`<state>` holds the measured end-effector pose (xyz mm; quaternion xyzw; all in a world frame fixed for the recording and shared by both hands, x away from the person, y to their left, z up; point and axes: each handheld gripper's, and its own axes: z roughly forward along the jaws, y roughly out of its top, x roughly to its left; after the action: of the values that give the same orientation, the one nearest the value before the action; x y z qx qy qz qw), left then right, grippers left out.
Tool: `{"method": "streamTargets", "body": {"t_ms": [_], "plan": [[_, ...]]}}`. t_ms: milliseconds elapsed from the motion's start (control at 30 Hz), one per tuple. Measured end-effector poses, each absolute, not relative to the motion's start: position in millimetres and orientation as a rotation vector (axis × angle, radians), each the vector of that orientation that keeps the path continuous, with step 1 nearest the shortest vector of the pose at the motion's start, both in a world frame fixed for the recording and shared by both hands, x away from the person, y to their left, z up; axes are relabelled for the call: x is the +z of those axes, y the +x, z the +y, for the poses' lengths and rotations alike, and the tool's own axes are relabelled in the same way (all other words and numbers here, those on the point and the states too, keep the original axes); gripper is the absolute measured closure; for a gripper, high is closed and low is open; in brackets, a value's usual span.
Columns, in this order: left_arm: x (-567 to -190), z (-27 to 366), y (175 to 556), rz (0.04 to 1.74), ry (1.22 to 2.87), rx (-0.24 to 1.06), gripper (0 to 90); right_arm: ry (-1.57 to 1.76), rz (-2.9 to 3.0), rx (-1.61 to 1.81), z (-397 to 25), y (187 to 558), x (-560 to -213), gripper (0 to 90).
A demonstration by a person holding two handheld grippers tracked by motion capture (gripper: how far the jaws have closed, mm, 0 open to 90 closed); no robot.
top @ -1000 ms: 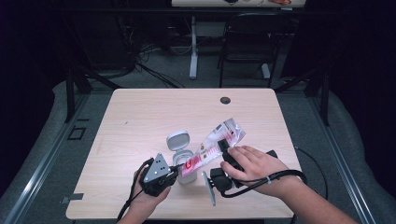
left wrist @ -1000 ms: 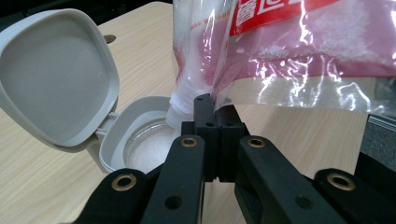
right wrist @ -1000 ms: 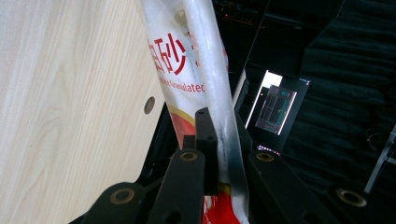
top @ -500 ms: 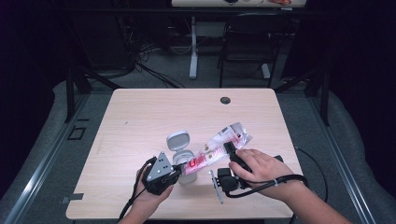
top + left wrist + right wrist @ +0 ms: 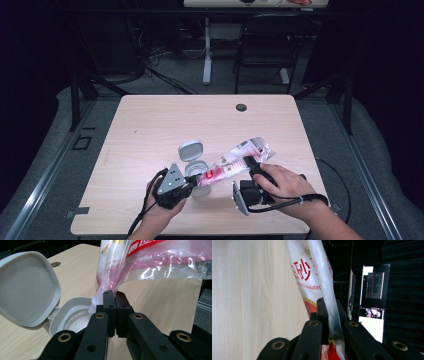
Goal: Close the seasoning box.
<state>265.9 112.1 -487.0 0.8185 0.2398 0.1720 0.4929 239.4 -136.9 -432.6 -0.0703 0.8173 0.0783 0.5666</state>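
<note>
A clear plastic bag (image 5: 235, 159) with red print and white granules hangs tilted between the two grippers, its low end at the left. My left gripper (image 5: 196, 180) is shut on that low end (image 5: 105, 293), right over the mouth of a grey container (image 5: 196, 169) whose hinged lid (image 5: 191, 150) stands open. Inside the container (image 5: 75, 322) lie white granules. My right gripper (image 5: 248, 163) is shut on the bag's upper part (image 5: 325, 290), holding it above the table. The bag's far end (image 5: 257, 146) sticks up past the right hand.
The light wooden table (image 5: 150, 125) has a round cable hole (image 5: 241, 107) near its far edge. Beyond the table stand a chair (image 5: 262, 55) and a desk leg (image 5: 207, 47) on the dark floor. A lit screen (image 5: 372, 307) glows in the right gripper view.
The right gripper and its end of the bag have dropped a little and drawn nearer the person. The left gripper stays at the container's mouth.
</note>
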Motion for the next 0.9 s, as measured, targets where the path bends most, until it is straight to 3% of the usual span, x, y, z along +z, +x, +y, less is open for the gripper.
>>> {"method": "streamTargets", "body": {"t_ms": [900], "plan": [[-489,128,265,0.628,1.958,0.421,82.0,-0.148,1.938,0.203,-143,237,-435,88.2]]}}
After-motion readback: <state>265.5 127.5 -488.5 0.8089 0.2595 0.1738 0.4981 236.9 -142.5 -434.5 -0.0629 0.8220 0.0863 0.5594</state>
